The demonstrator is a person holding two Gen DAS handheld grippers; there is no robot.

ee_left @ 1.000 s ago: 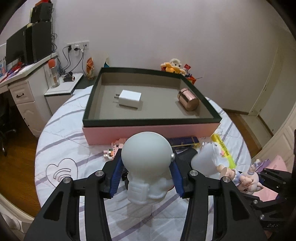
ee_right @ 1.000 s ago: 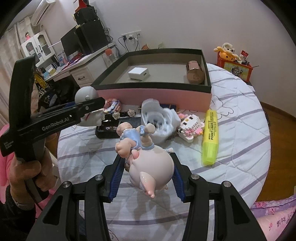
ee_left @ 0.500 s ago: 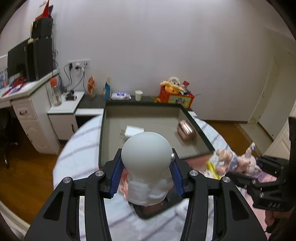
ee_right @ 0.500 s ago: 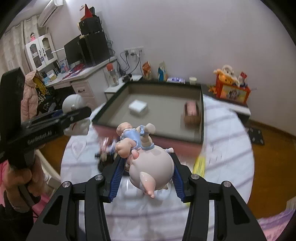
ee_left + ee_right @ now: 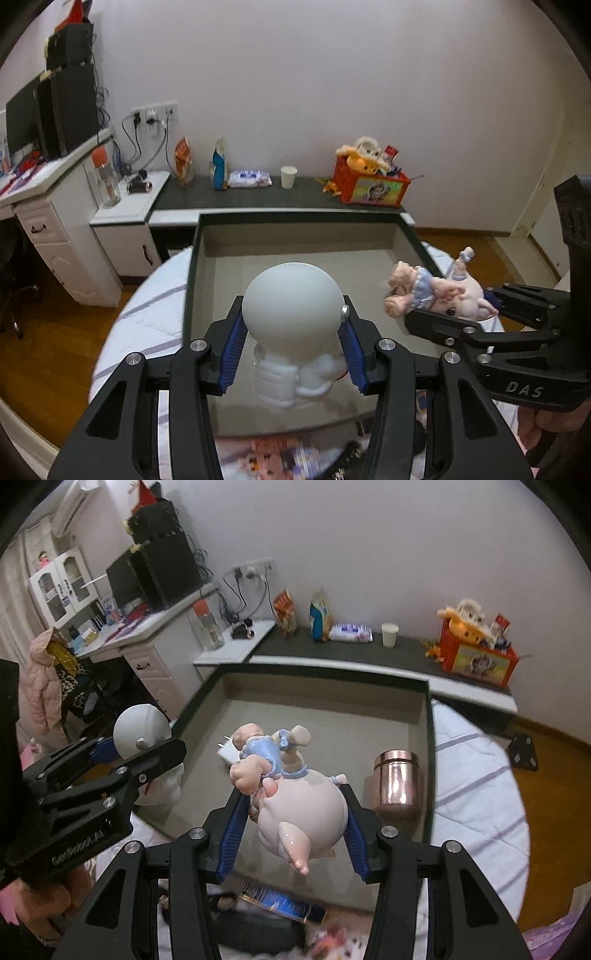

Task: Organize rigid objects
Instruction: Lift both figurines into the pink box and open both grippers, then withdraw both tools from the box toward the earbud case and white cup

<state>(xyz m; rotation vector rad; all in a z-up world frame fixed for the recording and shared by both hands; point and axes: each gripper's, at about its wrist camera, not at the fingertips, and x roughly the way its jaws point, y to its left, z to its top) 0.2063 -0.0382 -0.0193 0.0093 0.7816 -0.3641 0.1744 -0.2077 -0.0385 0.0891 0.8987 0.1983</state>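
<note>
My left gripper (image 5: pixel 293 345) is shut on a white round-headed astronaut figure (image 5: pixel 291 317) and holds it above the open dark-rimmed box (image 5: pixel 295 218). My right gripper (image 5: pixel 293 827) is shut on a pink pig figurine with a blue bib (image 5: pixel 295 808), also over the box (image 5: pixel 325 674). The figurine also shows in the left wrist view (image 5: pixel 439 295), to the right of the astronaut. The astronaut also shows in the right wrist view (image 5: pixel 142 729), to the left. A copper cylinder (image 5: pixel 395 781) lies in the box at the right. A white charger (image 5: pixel 227 751) is mostly hidden behind the pig.
The box rests on a round table with a striped white cloth (image 5: pixel 476 794). Loose toys, a dark blue case (image 5: pixel 280 904) and a block figure (image 5: pixel 273 458) lie in front of the box. A dark shelf with an orange toy crate (image 5: pixel 371 186) stands behind.
Both grippers have risen and moved forward from the table front to above the box, each still holding its figure. The loose toys now lie below and behind the fingers.
</note>
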